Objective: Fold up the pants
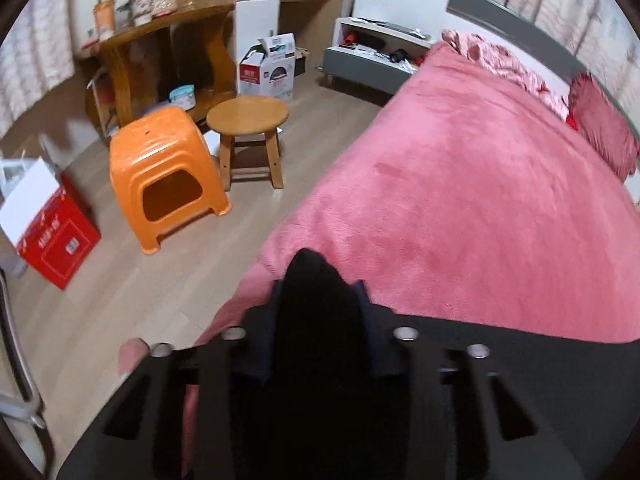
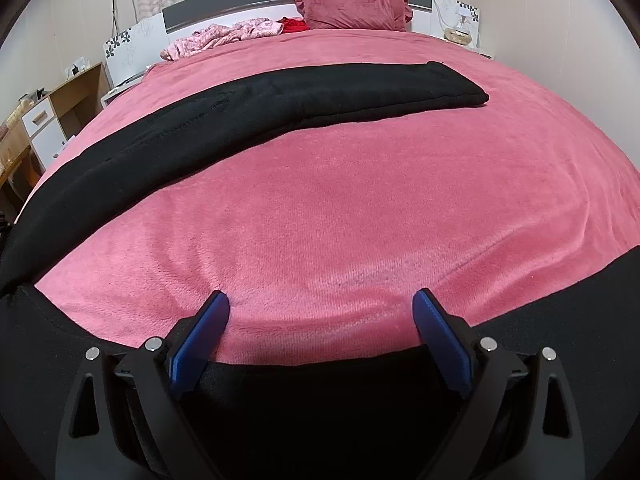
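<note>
Pants (image 2: pixel 248 112) — one black pair, left gripper (image 1: pixel 320 300) pinching fabric, right gripper (image 2: pixel 320 304) spread

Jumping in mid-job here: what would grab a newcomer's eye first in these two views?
The pink bedspread fills the right wrist view, crossed diagonally by the long black pants running from the lower left toward the upper right. In the left wrist view the left hand-held gripper is shut on black fabric, apparently the pants, with an orange plastic stool on the floor behind. The right hand-held gripper is open above the bedspread.

Black pants (image 2: pixel 224 120) stretched long across pink bed, far end folded.
</note>
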A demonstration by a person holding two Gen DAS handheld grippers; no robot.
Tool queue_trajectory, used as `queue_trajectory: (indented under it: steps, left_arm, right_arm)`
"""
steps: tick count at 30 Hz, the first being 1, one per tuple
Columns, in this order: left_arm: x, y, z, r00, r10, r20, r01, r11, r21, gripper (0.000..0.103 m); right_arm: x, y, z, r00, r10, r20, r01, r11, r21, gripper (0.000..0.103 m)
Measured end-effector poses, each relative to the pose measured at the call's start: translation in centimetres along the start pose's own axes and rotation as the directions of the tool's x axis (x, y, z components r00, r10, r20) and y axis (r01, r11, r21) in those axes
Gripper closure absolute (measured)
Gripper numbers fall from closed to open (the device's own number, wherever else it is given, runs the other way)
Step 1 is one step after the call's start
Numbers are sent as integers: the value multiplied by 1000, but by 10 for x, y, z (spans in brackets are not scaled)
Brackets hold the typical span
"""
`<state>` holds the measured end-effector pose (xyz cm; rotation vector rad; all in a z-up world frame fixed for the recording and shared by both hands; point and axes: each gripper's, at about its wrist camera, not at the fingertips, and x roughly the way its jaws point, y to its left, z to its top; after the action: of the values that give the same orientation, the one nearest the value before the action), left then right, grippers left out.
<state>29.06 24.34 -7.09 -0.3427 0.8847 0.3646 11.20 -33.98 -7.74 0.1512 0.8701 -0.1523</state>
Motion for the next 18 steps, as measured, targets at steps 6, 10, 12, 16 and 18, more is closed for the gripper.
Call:
queue_trajectory:
  steps: [6, 10, 12, 16, 18]
  left_arm:
    - [-57, -6, -9, 986, -144, 83, 136, 986, 94, 90]
    - [-117, 4, -35, 940, -312, 134, 307, 950, 60, 90]
    - [-142, 19, -57, 909, -391, 141, 397, 918, -12, 90]
    - [-163, 39, -103, 878, -465, 112, 476, 870, -125, 90]
    - [-168, 46, -131, 879, -468, 91, 477, 869, -136, 90]
  right_arm:
    - [0, 0, 0, 1000, -1, -1, 1, 1000, 1, 10]
    - [0, 1, 0, 1000, -5, -2, 5, 1000, -2, 10]
    - [-1, 0, 0, 1000, -6, -3, 6, 1000, -3, 10]
    - [-1, 0, 0, 1000, -6, -4, 6, 1000, -3, 10]
    - [-1, 0, 0, 1000, -4, -5, 4, 1000, -3, 9]
